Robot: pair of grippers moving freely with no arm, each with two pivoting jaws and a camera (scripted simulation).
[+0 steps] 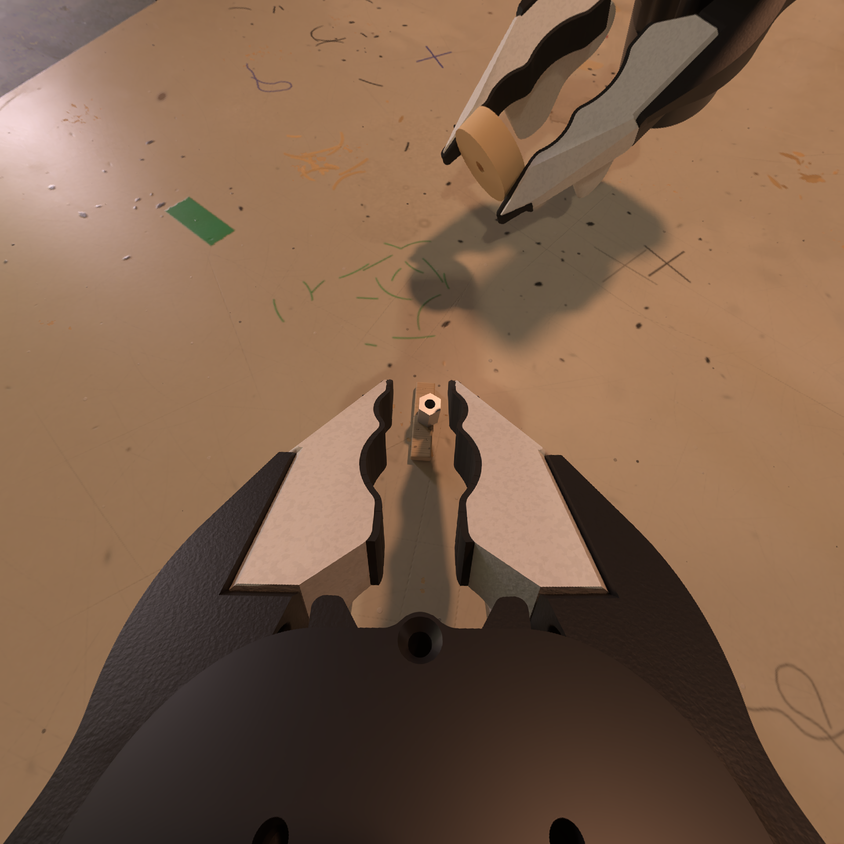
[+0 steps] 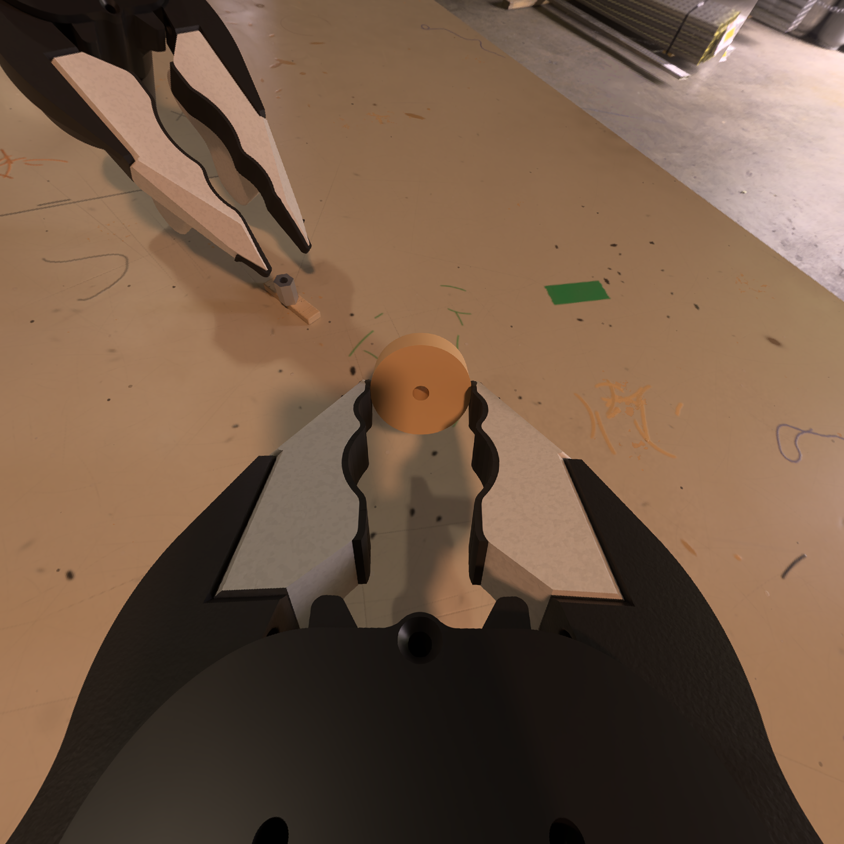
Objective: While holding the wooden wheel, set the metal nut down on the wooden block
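Observation:
A small hexagonal metal nut [image 1: 429, 404] stands upright on a thin wooden block [image 1: 422, 445] that lies flat on the tabletop. My left gripper [image 1: 420, 383] is open, its fingertips on either side of the nut and slightly above it, not touching it. From the right wrist view the nut [image 2: 284, 290] sits on the block [image 2: 306, 313] just below the left gripper [image 2: 283, 260]. My right gripper [image 2: 419, 383] is shut on a round wooden wheel [image 2: 420, 392] with a centre hole, held above the table. The right gripper [image 1: 479, 182] and wheel [image 1: 486, 155] also show in the left wrist view.
The brown tabletop [image 1: 182, 411] carries scribbles, specks and a green tape patch [image 1: 200, 220], also in the right wrist view [image 2: 576, 292]. The table edge runs diagonally at upper right, with grey floor [image 2: 730, 137] beyond it.

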